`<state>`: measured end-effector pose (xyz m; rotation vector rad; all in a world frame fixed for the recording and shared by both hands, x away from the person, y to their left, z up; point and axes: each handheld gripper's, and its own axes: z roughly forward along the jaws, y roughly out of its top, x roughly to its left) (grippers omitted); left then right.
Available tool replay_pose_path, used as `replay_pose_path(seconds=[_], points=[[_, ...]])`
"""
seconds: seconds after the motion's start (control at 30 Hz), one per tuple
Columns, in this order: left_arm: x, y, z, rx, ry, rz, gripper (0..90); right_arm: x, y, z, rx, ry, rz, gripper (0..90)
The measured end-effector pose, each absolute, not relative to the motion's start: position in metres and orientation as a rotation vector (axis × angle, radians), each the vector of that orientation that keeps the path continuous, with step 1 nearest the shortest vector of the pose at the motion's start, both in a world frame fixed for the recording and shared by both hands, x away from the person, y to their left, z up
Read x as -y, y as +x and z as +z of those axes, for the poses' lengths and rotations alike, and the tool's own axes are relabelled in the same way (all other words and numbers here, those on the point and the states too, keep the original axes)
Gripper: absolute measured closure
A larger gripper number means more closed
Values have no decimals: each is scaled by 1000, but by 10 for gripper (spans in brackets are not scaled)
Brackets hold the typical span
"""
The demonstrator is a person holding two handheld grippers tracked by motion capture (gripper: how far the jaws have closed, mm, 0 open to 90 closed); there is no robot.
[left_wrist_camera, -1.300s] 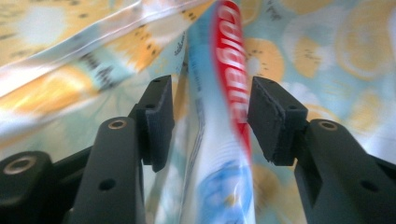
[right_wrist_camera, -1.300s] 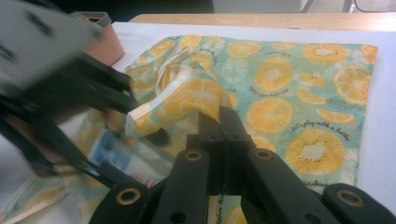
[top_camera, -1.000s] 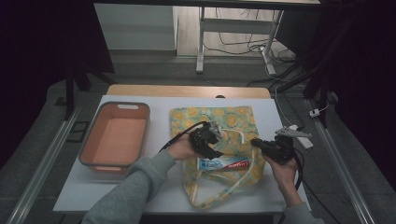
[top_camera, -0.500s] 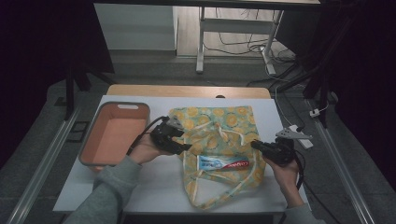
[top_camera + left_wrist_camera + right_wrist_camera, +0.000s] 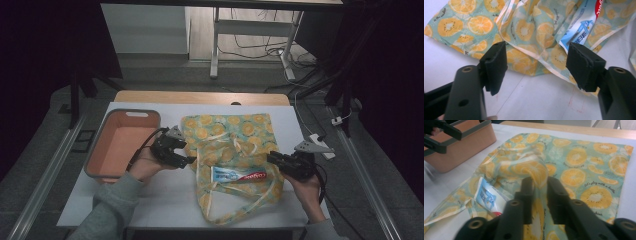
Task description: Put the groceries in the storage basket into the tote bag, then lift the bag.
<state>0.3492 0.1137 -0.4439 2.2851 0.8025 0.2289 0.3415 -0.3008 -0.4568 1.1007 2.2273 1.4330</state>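
Bag (image 5: 235, 135) teal, orange-slice print; toothpaste box (image 5: 239, 175) white-blue-red; bin (image 5: 122, 142) salmon.

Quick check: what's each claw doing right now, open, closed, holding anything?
Left claw: open, nothing held, jaws just widened.
Right claw: jaws just eased apart, a fold of the orange-print bag between them; grip unclear.

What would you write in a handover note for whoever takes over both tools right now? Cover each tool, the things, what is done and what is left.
Left tool: open, jaws just opening, nothing between them, at the bag's left edge.
Right tool: jaws just opening, a narrow gap; a fold of cloth rises at its tips, apparently released.
Orange-print bag: lies flat on the table.
Toothpaste tube: at the bag's near end, one end tucked under cloth.
Pink basket: left of the bag, empty.
Left: probably getting the tube fully inside and tidying the bag.
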Motion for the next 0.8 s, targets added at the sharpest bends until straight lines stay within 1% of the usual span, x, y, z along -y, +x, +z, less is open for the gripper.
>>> replay_pose_path(seconds=[0.3,0.4,0.5,0.6,0.77,0.8], points=[[-86,354,-463,-852,2318,146,264,298,334,-452,-2231,1058,1413,566],[-79,355,-469,-880,2316,134,248,296,330,-451,-2232,1049,1398,508],[-73,356,-476,-919,2322,130,249,294,325,-450,-2246,1040,1387,474],[-68,357,-484,-944,2332,119,264,293,319,-451,-2264,1030,1368,464],[-62,364,-498,-1016,2352,126,312,295,310,-456,-2284,1030,1347,455],[-62,365,-500,-1026,2348,111,336,296,309,-457,-2288,1034,1336,453]])
